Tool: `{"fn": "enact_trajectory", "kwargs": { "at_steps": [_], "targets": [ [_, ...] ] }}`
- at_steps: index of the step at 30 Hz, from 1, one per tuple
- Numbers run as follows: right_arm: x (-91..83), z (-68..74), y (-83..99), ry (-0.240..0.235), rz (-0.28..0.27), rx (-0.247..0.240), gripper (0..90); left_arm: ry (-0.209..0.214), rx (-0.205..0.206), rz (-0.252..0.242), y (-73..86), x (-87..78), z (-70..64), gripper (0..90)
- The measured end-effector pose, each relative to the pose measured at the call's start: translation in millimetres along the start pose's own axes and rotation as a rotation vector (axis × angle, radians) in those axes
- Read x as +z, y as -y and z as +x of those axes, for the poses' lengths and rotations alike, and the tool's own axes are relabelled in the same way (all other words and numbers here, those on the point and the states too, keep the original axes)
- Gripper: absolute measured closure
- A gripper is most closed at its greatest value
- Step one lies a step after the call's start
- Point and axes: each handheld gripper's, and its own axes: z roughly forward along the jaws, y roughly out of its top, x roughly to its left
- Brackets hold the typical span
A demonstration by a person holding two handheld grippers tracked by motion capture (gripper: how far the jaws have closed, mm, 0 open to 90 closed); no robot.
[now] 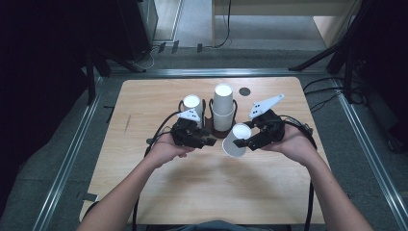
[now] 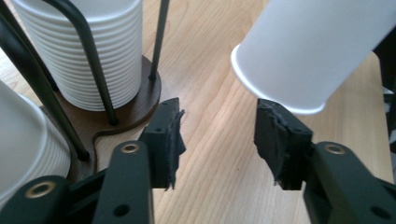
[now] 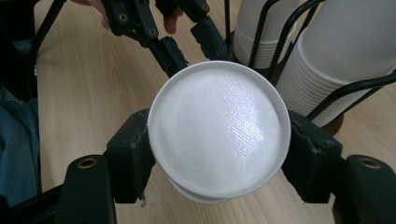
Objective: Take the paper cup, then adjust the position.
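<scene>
The right gripper (image 3: 219, 154) was clenched on a single white paper cup (image 3: 218, 133), its jaws pressing the cup's sides, the cup tilted above the wooden table (image 1: 207, 187). The left gripper (image 2: 217, 135) stood released, jaws apart with nothing between them, the cup's rim just beyond its tips. Both were just beside the cup holder (image 1: 215, 131) with its stacked cups (image 1: 223, 103).

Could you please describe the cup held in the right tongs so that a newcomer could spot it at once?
On the wooden table, find the wire cup holder with two white stacks. Just right of it, the right tongs grip a single paper cup: unlike the upright stacked cups, it is tilted and alone.
</scene>
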Motion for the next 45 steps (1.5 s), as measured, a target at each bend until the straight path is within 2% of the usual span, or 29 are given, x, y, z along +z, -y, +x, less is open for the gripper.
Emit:
{"fn": "enact_trajectory", "kwargs": {
  "at_steps": [2,5,8,10,12,13,17,20,26,30,33,45],
  "targets": [
    [5.3,1.1,3.6,-0.007,0.002,-0.008,32.6,0.012,0.007,0.003,1.8,-0.7,-0.6,46.5],
    [12.1,3.0,8.1,-0.023,-0.003,-0.008,32.6,0.029,-0.006,0.006,4.4,-1.0,-0.1,43.8],
    [19.1,4.5,12.4,-0.033,-0.003,-0.012,32.6,0.046,0.004,0.013,8.1,-1.8,0.5,38.8],
    [23.3,4.5,15.6,-0.041,-0.006,-0.015,32.6,0.065,0.026,0.011,12.0,-1.4,-0.2,33.4],
    [26.4,4.1,18.2,-0.04,-0.005,-0.013,32.6,0.074,0.015,0.015,12.7,-0.6,-0.3,28.6],
    [31.7,2.4,23.0,-0.041,-0.008,-0.008,32.7,0.099,0.008,0.037,14.5,1.3,0.6,25.5],
    [36.5,1.5,26.8,-0.049,-0.024,0.009,32.6,0.142,-0.005,0.039,16.1,4.0,3.0,12.1],
    [38.7,1.6,27.4,-0.065,-0.027,0.02,32.6,0.163,0.006,0.027,16.7,5.6,2.8,10.4],
    [45.6,2.1,25.6,-0.097,-0.045,0.017,32.6,0.171,0.068,0.068,19.1,15.7,-2.2,10.6],
    [48.5,2.8,23.2,-0.115,-0.056,0.025,32.6,0.182,0.09,0.059,18.6,21.5,-5.5,10.5],
    [48.6,4.0,20.3,-0.137,-0.071,0.037,32.6,0.183,0.088,0.05,17.6,23.5,-6.0,10.6],
    [54.1,8.0,11.6,-0.166,-0.091,0.041,32.8,0.199,0.106,0.037,15.8,32.5,-12.7,10.4]
  ]
}}
